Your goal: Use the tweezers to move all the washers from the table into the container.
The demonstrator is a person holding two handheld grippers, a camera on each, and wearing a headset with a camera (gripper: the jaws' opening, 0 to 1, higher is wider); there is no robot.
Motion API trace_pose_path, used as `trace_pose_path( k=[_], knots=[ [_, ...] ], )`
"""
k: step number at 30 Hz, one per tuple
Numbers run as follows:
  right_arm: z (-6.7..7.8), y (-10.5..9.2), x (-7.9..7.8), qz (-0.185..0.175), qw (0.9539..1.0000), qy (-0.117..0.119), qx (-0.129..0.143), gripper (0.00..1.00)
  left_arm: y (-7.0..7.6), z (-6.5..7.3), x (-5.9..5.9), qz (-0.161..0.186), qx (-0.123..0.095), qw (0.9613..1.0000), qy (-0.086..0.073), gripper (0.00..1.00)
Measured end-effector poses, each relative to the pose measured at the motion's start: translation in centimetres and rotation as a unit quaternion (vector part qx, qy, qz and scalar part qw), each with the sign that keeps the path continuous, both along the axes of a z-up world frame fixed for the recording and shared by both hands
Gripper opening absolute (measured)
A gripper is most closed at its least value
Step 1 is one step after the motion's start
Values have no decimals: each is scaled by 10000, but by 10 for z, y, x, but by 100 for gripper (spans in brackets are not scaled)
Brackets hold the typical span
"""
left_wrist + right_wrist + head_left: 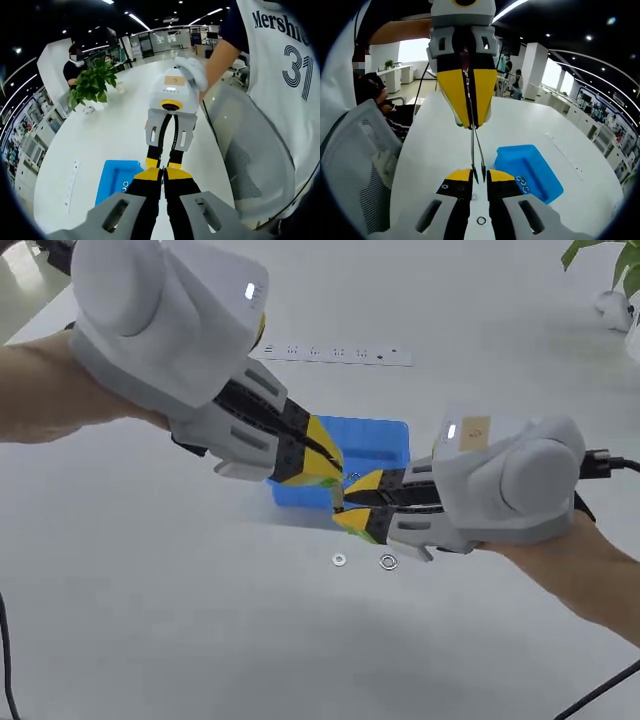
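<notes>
Desk: Where are the washers?

Photographer: Two washers (388,561) lie side by side on the white table (150,580), just near of the blue container (398,432) and under the right gripper (350,508). A few more rings rest inside the container.

Desk: And the tweezers?

Photographer: The tweezers (472,155) are clenched between the yellow-tipped jaws of the left gripper (325,465), which reaches in from the far left. Their tips are parted and point towards the right gripper, over the container's near edge.

Desk: Is the right gripper holding anything?

Photographer: It comes in from the right. Its jaws stand close together on either side of the tweezer tips, but I cannot tell whether they press them.

Desk: What is behind?

Photographer: A power strip (330,353) lies far of the container, and a potted plant (92,85) stands at the table's far right.
</notes>
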State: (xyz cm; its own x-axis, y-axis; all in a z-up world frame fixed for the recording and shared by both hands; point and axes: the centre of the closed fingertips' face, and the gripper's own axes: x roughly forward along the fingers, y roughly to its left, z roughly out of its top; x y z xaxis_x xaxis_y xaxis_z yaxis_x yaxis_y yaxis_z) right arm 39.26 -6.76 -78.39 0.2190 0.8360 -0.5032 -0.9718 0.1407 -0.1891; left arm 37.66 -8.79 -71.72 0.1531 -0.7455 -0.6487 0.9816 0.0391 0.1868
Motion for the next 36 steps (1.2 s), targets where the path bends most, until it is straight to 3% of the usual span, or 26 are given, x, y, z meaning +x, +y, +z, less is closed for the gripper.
trace_pose_path(
  k=[9,12,29,36],
  knots=[
    [-22,2,-13,60,9997,222,-74,12,5,-23,-10,65,-66,9996,249,6],
    [-27,3,-14,93,9995,285,-88,12,5,-24,-12,92,-78,9994,312,6],
    [-52,-2,-3,-45,9981,608,-112,12,2,-51,4,87,-87,9978,649,6],
    [-58,-2,-1,-98,9975,698,-98,12,0,-57,7,54,-46,9976,691,6]
  ],
)
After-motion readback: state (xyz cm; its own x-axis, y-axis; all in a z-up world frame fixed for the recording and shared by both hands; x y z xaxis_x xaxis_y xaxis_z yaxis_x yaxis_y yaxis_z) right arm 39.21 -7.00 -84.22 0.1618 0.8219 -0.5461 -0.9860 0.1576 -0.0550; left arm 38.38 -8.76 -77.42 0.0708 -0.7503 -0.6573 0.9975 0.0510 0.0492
